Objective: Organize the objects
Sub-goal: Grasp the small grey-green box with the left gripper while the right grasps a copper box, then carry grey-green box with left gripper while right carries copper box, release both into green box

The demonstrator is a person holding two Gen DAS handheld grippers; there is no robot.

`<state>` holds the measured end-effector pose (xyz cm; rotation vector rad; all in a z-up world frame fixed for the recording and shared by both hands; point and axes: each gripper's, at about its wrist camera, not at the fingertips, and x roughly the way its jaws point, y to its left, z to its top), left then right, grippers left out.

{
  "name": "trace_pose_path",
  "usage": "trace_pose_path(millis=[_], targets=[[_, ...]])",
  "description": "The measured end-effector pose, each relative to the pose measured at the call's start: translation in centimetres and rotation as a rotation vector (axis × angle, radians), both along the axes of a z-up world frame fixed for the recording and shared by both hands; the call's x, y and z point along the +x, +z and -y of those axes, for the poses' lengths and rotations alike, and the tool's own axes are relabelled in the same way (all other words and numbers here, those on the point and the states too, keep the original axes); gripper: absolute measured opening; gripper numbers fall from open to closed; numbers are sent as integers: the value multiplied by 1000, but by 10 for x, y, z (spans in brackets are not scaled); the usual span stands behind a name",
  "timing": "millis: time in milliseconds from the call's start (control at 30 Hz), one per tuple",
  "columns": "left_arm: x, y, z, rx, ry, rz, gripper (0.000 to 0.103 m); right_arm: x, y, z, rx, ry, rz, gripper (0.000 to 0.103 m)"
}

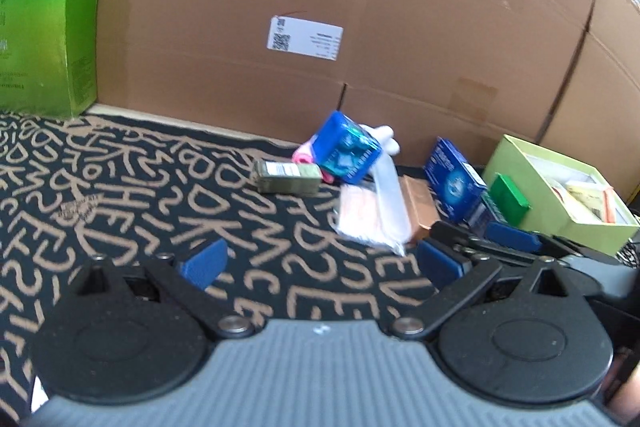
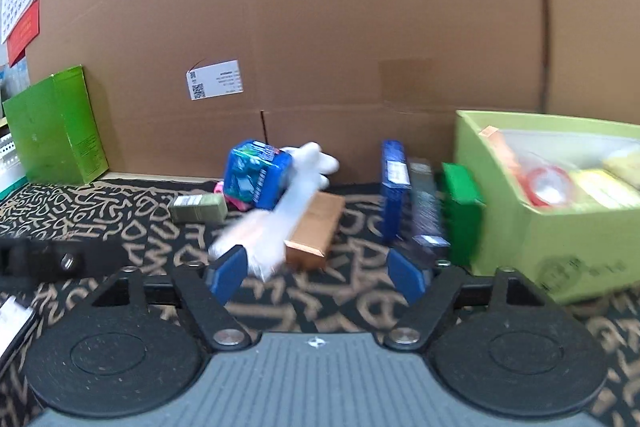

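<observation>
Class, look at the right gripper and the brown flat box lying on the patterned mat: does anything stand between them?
Yes. A clear plastic bag lies across the left part of the brown flat box, reaching toward the left finger of the open right gripper. The box's right near corner looks unobstructed.

Nothing legible anywhere: only a QR code with smeared print on the white label [image 1: 305,38] stuck to the cardboard box [image 1: 400,7], blurred pale characters down the tall green box [image 1: 44,39], and scrawled letter shapes across the dark cloth [image 1: 140,187].
</observation>
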<state>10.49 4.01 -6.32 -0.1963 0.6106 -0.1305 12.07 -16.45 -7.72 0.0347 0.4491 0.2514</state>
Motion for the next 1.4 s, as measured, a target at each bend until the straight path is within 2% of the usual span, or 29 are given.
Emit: trace_pose_path(millis=[167, 200, 233, 300, 367, 467, 533, 600, 633, 667, 700, 767, 833, 933, 1000, 1067, 1133, 1167, 1233, 1400], targets=[[36, 2, -5, 15, 28, -24, 103, 37, -10, -18, -15, -5, -49, 61], [46, 1, -5, 21, 29, -32, 103, 43, -13, -19, -8, -4, -66, 53], [57, 1, -5, 30, 27, -37, 103, 48, -16, -20, -2, 1, -83, 40], [78, 0, -4, 54, 0, -32, 103, 50, -17, -16, 18, -13, -86, 38], [101, -3, -4, 86, -68, -28, 103, 45, -15, -11, 35, -11, -98, 38], [128, -8, -2, 126, -174, -8, 100, 27, -12, -8, 10, -5, -92, 38], [141, -11, 2, 146, -198, -7, 99, 12, -10, 0, 1, 7, -84, 38], [149, -15, 6, 145, -239, -27, 90, 1, -9, 8, 12, 10, -89, 38], [152, -18, 10, 155, -257, -59, 73, -3, -9, 11, 18, 8, -91, 38], [153, -20, 12, 163, -277, -92, 49, -6, -8, 14, 23, 5, -92, 38], [151, -23, 15, 176, -288, -112, 41, -10, -8, 17, 24, 3, -93, 38], [142, -29, 20, 199, -292, -167, 31, -17, -7, 20, 25, 6, -92, 38], [125, -33, 24, 204, -331, -176, 22, -25, -6, 21, 19, 11, -85, 38], [99, -35, 30, 221, -357, -184, 22, -35, -6, 20, 7, 27, -99, 38], [87, -35, 33, 226, -348, -184, 27, -40, -7, 20, 4, 37, -106, 38], [79, -34, 34, 226, -331, -181, 42, -40, -7, 18, -19, 41, -112, 38], [71, -30, 34, 236, -331, -161, 41, -39, -7, 16, -34, 32, -110, 41], [69, -28, 33, 245, -331, -160, 37, -37, -6, 16, -36, 29, -110, 44], [72, -28, 33, 253, -322, -165, 34, -34, -5, 13, -40, 24, -100, 49], [79, -32, 32, 245, -291, -184, 35, -22, -6, 7, -41, -8, -104, 49]])
